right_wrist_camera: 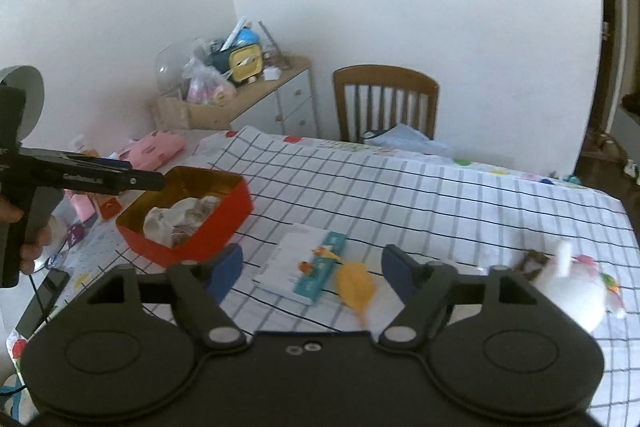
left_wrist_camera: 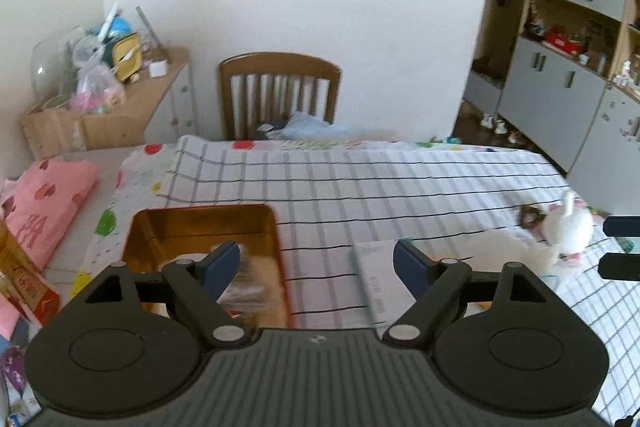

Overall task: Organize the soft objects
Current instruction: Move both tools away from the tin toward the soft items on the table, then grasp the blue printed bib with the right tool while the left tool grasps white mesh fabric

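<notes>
the left tongs (left_wrist_camera: 316, 263) stand wide apart with nothing between them, above the near end of the red tin (right_wrist_camera: 224, 211), whose gold inside already holds a pale crumpled soft toy (right_wrist_camera: 180, 219). the right tongs (right_wrist_camera: 312, 271) are also spread and empty, over the checked cloth of the worktop (right_wrist_camera: 440, 195)

still loose on the cloth are a small yellow soft toy (right_wrist_camera: 356, 287), just beside a printed card box (right_wrist_camera: 300, 267), and a white plush toy (right_wrist_camera: 568, 287) further to the right, near the worktop's edge

judging the risks: both views are smeared, so a quick swing at a toy could nudge it sideways; the white plush, being near the edge, could then roll off. the yellow toy touches or overlaps the card box, so a grab low on the cloth might pinch the box or the cloth with it. the tin looks light and could slide if a finger knocks its wall

the yellow toy's long axis runs from upper left to lower right in the right view, its thin tail end pointing toward the camera. the white plush is too blurred to tell its heading
</notes>
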